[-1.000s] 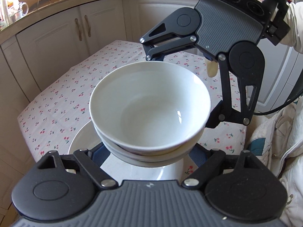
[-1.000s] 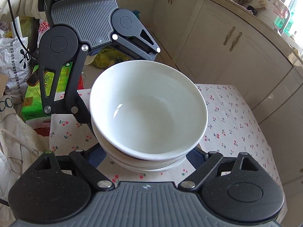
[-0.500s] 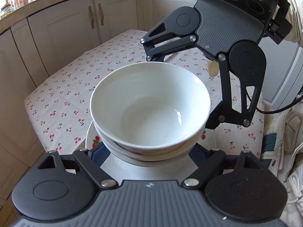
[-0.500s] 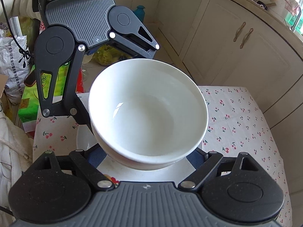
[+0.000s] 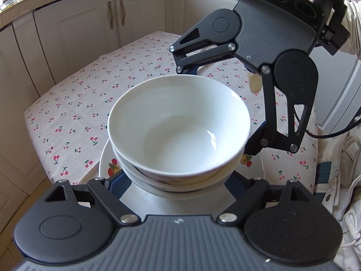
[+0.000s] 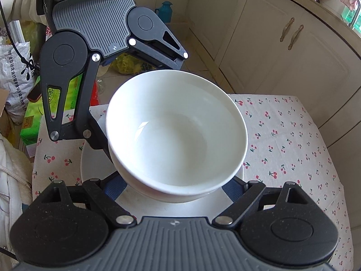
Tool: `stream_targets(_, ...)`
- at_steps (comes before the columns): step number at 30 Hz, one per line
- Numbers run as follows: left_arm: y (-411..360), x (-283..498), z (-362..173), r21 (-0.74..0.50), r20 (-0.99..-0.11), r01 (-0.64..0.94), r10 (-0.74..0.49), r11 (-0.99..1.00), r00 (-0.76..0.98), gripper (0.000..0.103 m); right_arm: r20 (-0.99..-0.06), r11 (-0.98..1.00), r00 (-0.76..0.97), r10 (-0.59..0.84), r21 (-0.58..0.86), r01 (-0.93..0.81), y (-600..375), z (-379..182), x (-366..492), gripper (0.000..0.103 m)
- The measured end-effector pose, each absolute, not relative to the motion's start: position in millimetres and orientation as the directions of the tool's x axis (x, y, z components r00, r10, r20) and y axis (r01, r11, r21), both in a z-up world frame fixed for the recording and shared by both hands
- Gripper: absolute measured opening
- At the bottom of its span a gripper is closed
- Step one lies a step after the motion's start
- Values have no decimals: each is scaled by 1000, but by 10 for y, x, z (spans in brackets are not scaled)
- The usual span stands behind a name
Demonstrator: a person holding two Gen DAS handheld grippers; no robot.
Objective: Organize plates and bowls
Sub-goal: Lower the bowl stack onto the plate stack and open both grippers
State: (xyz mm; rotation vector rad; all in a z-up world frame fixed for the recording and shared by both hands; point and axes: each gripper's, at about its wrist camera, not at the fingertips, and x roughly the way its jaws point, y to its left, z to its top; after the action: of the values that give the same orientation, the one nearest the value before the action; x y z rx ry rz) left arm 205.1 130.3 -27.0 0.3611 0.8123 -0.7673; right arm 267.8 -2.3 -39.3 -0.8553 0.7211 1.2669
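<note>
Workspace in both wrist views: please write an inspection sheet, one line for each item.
Surface: table with cherry-print tablecloth.
Job's things: stacked white bowls held above a fruit-pattern plate on the cloth; contact with the plate cannot be told.
Clutter: green box and printed bag beside the table.
Tongs: left tongs and right tongs grip the bowl stack from opposite sides.
Cables: black cable behind the right tongs.
Surroundings: cream kitchen cabinets, teal flask on the floor.
</note>
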Motion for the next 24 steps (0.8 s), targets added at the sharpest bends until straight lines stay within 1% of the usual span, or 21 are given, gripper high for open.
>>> stream_targets(13, 1351, 2073, -288, -24, -754, 722, -487, 691, 441, 88, -845, 92, 185, 502, -160, -983, -29, -385, 2660, 93)
stream_targets(18, 1346, 2021, -283, 0, -745, 720, -480, 694, 464, 89, -839, 100, 206, 504, -180, -978, -45, -379, 2610, 94)
stream_targets(24, 1346, 1897, -213, 23, -733, 690, -457, 723, 503, 93, -824, 127, 229, 518, -191, -973, -127, -296, 2503, 101)
